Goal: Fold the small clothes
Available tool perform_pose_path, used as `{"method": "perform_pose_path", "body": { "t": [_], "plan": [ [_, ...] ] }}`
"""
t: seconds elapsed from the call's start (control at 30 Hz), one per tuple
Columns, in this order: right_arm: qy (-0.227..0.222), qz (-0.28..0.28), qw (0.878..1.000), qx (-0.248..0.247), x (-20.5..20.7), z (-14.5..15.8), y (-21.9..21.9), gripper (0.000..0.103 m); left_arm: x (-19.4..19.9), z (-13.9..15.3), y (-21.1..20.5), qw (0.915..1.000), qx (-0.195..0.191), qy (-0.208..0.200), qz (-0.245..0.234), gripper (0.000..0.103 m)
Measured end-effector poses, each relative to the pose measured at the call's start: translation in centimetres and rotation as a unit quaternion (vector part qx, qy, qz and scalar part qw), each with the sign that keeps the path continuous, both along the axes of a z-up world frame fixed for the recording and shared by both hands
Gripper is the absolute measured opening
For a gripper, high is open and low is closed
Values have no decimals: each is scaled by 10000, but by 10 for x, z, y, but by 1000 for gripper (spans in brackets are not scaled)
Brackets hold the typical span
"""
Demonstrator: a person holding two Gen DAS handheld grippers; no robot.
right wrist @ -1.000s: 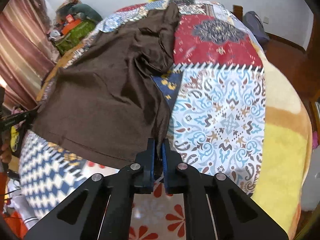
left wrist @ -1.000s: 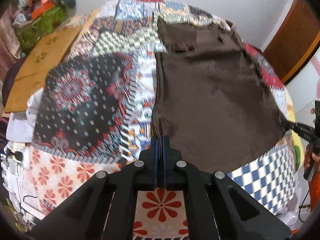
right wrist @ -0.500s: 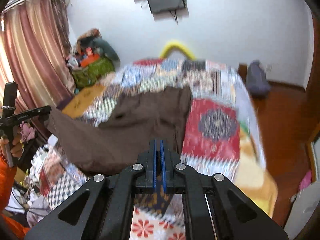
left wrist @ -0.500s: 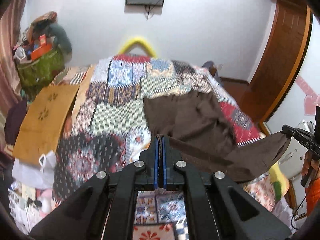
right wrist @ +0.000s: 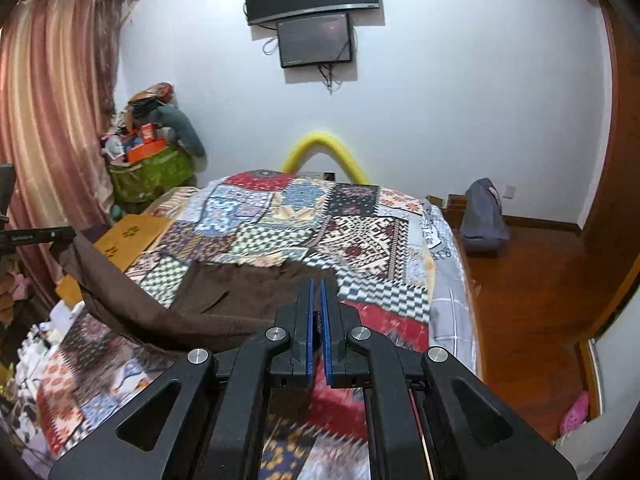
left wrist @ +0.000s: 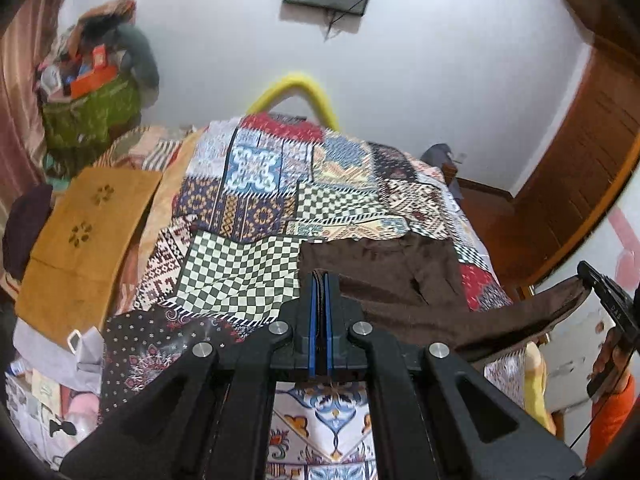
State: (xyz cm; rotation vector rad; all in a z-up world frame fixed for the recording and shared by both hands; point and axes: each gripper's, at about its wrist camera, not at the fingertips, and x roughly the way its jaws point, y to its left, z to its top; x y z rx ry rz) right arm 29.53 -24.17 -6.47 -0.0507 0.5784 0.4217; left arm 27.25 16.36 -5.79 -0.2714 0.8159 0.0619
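**Garment lifted at both corners, first fold not yet laid**

Garment (left wrist: 400,280), brown and plain, sits in the lower middle of the left view and hangs as a sling across to the right edge of the frame. No crease or doubled layer shows in it, so I judge the folding to be at its opening step: the near edge is raised off the bed (left wrist: 248,264) while the far edge rests on the quilt at mid-frame. Carrying the near edge over, setting it down and making any further folds remain.

Left claw (left wrist: 320,280), at the lower centre of its view, has its blue pads pressed together with barely a slit between them; the cloth's corner starts right at the tips, so it appears pinched there. At the right edge of that view the other claw holds the opposite corner.

In the right view the garment fills the lower left, drooping from the far left edge to the frame's centre. Right claw (right wrist: 317,284) is nearly closed, with dark cloth wedged between its pads.
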Motion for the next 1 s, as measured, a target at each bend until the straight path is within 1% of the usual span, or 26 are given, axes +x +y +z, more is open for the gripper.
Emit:
{"method": "perform_pose_path", "body": {
  "t": [0.07,0.2,0.3,0.4,0.43,0.5,0.57,0.63,0.67,0.7,0.73,0.77,0.8,0.83,0.9,0.97,1.0],
  "plan": [
    [25,-26,10000,-90,17,-3,5,3,16,-10,6,9999,-31,129,54,3],
    [95,-70,9996,-264,49,-10,18,3,52,-30,10,9991,29,400,95,3],
    [192,-113,9992,-344,73,-17,25,3,85,-52,15,9977,30,671,120,3],
    [365,-174,9982,-449,101,-30,34,3,114,-74,18,9956,21,930,113,3],
    [465,-197,9975,-493,112,-36,36,3,127,-85,19,9943,59,1061,97,3],
    [628,-230,9963,-537,131,-48,39,3,144,-100,21,9925,191,1199,124,3],
    [764,-291,9948,-602,147,-62,42,3,159,-116,25,9906,228,1338,192,3],
    [871,-276,9942,-568,158,-70,43,3,170,-129,31,9899,203,1382,256,4],
    [896,-270,9942,-536,160,-72,44,4,174,-133,32,9897,309,1367,285,4],
    [914,-323,9938,-544,162,-73,45,6,179,-136,31,9886,565,1376,242,4],
    [898,-427,9935,-547,162,-73,44,14,182,-137,29,9870,795,1381,210,9],
    [899,-437,9937,-504,160,-73,42,28,183,-138,27,9845,1075,1373,188,14],
    [915,-383,9942,-411,155,-72,40,37,182,-139,25,9828,1249,1355,153,17],
    [915,-302,9947,-347,154,-71,40,48,178,-140,24,9833,1235,1332,88,19],
    [898,-139,9953,-344,142,-70,40,50,170,-142,25,9852,1068,1341,-24,20],
    [962,25,9946,-384,123,-72,40,50,156,-145,22,9855,929,1414,-135,27],
    [1009,111,9941,-383,111,-73,40,50,150,-147,18,9852,925,1429,-187,30]
  ]
}}
